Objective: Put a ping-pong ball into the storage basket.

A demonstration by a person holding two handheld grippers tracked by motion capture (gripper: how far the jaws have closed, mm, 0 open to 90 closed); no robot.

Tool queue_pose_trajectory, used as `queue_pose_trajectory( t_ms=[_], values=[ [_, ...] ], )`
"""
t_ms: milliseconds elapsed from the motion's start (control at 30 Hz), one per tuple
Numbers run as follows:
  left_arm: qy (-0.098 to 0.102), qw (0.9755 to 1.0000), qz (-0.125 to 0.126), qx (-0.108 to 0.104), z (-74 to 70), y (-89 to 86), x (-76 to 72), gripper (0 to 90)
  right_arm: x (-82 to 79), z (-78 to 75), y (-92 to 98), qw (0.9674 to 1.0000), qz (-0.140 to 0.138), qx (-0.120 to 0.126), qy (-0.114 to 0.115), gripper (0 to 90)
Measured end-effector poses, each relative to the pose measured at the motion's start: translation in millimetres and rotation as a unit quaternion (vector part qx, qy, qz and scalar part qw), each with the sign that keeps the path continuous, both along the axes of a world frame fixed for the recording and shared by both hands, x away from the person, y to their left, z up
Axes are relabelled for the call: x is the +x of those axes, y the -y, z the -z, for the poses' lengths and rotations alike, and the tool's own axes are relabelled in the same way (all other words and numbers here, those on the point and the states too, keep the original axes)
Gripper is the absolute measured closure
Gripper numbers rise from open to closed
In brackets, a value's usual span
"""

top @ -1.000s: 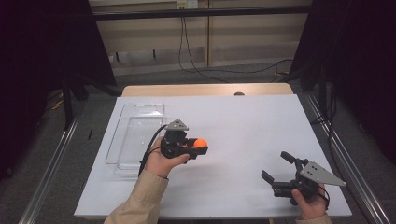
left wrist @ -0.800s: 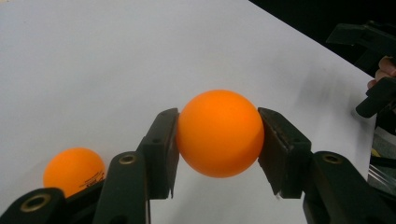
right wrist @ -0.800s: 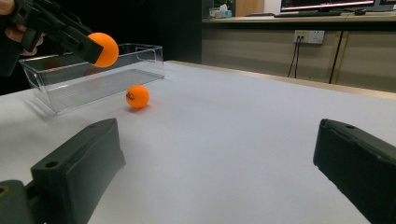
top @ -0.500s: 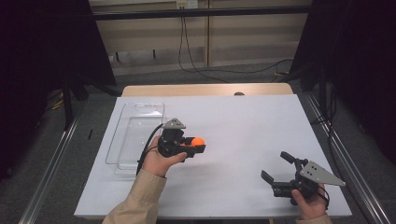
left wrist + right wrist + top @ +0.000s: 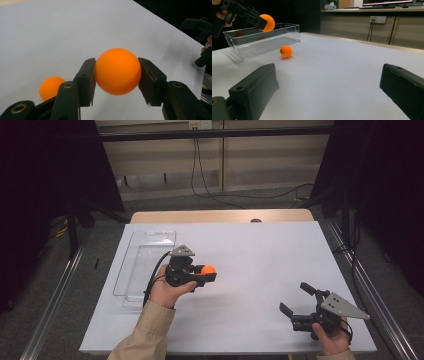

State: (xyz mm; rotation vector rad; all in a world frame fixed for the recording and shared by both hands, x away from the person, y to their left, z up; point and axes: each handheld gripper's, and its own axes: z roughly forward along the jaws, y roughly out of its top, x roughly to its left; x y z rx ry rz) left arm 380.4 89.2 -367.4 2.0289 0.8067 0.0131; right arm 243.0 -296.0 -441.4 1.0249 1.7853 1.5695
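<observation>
My left gripper (image 5: pixel 207 274) is shut on an orange ball (image 5: pixel 208 268), held above the white table just right of a clear plastic tray (image 5: pixel 145 251). In the left gripper view the ball (image 5: pixel 117 71) sits squeezed between both pads of that gripper (image 5: pixel 116 77). A second orange ball (image 5: pixel 51 87) lies on the table below. The right gripper view shows that second ball (image 5: pixel 286 51) resting beside the tray (image 5: pixel 262 37), with the held ball (image 5: pixel 267 22) above it. My right gripper (image 5: pixel 295 297) stands open near the front right of the table, with nothing between its fingers (image 5: pixel 254 90).
A white sheet (image 5: pixel 260 250) covers the table, with a strip of wood (image 5: pixel 220 216) along the far edge. Metal rails run along both sides of the table. Cables (image 5: pixel 220 190) lie on the floor behind. The right gripper (image 5: pixel 200 27) shows far off in the left gripper view.
My left gripper has drifted slightly left and away with the orange ball still in it. The right gripper has stayed where it was.
</observation>
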Motion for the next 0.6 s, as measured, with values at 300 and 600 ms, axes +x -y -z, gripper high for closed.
queue_pose_trajectory(
  t_ms=[300, 600],
  values=[
    [0.001, 1.0, -0.007, 0.001, -0.7, -4.0, 1.6, 50.9, 0.0, -0.1, 0.1, 1.0, 0.0, 0.001, 0.001, 0.7],
    [-0.001, 0.9999, -0.012, 0.001, -1.3, -8.2, 3.5, 50.9, -0.1, -0.2, 0.1, 1.0, 0.0, 0.001, 0.001, 0.7]
  ],
)
